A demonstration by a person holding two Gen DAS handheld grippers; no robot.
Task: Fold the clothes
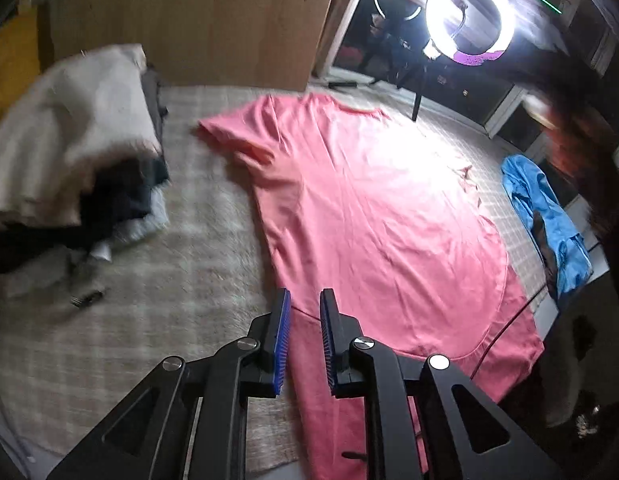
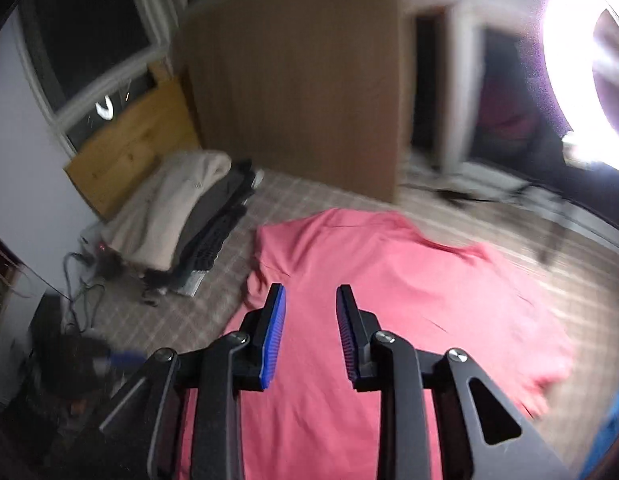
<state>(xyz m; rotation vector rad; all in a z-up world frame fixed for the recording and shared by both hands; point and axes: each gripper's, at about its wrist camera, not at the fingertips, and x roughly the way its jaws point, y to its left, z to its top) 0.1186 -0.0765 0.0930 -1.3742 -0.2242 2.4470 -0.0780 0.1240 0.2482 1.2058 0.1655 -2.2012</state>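
A: With both grippers up off the cloth, nothing's held. Left gripper (image 1: 305,300) has its jaws slightly apart and empty; right gripper (image 2: 310,296) stands wider, also empty. The pink shirt (image 1: 369,216) lies spread flat on the checked rug (image 1: 181,280).

B: Risks?

A: Near hem already looks doubled over under the left gripper. A pinch there could take both layers and drag the fold crooked.

B: Sleeve?

A: The left sleeve (image 1: 233,140) is bunched, so a fold across it would trap the wrinkle. Right view is blurred; aiming from it is unreliable. The blue garment (image 1: 549,216) sits just beside the shirt's edge and could get snagged.
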